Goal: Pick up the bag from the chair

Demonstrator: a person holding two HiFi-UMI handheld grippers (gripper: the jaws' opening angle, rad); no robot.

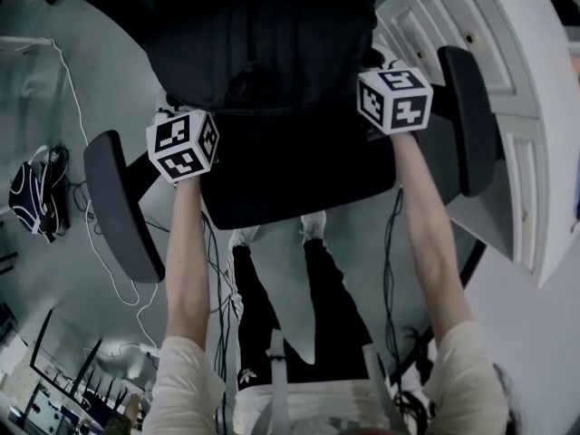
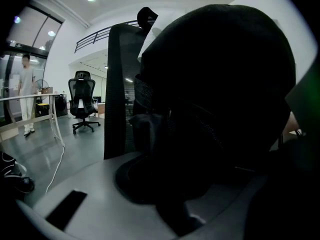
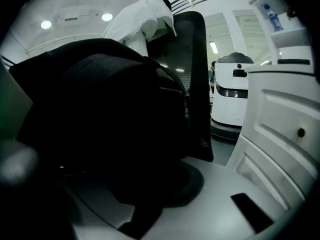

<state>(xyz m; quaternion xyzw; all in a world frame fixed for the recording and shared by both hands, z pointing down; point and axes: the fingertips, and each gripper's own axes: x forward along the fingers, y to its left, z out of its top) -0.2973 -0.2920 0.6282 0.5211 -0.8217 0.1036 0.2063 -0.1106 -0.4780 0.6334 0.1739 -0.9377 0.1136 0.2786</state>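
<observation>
On seat of black office chair [image 1: 299, 184]: black bag [image 1: 263, 57], bulky, up against mesh backrest [image 2: 120, 84]. Not lifted, resting on seat. Left gripper [image 1: 181, 141] just beside bag's left flank, right gripper [image 1: 394, 100] just beside right flank, both held out on bare forearms [image 1: 186, 261]. Left tongs spread wide, pale outer jaw clear at lower left, bag's bulk crowding gap from right side. Right tongs same, wide, outer jaw at lower right, bag filling gap from left. Unclear whether either inner jaw presses fabric, too dark. Armrests [image 1: 122, 207] outboard of both grippers. White garment [image 3: 142, 19] draped over backrest top. White panelled cabinet [image 1: 507, 89] close at chair's right. Behind, across grey floor [image 2: 35, 154]: second office chair [image 2: 82, 101], person in white [image 2: 26, 94] by table [image 2: 30, 98].
</observation>
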